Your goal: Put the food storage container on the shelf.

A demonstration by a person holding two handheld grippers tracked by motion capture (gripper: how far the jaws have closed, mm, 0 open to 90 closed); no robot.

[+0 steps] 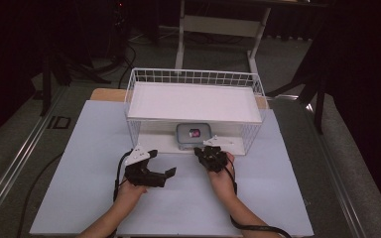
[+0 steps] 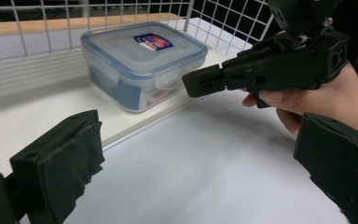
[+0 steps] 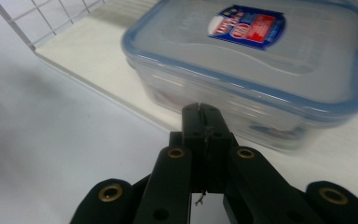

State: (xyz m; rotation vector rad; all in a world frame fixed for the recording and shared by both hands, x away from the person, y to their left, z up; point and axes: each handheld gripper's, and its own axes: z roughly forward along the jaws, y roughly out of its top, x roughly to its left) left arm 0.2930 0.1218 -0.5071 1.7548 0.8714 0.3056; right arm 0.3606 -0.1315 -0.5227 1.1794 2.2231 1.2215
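lidded box (image 1: 193,135) (contents unclear) set in wire basket (image 1: 194,78) | white table (image 1: 79,148) | left gripper (image 1: 162,166) spread, right gripper (image 1: 199,150) closed empty

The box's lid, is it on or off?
On. The lid sits flat on the box, with a side clip folded down.

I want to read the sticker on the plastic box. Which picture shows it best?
The right gripper view: the sticker is closest and largest, though slightly blurred. The left gripper view shows it small on the plastic box lid; in the high view it is a tiny pink spot.
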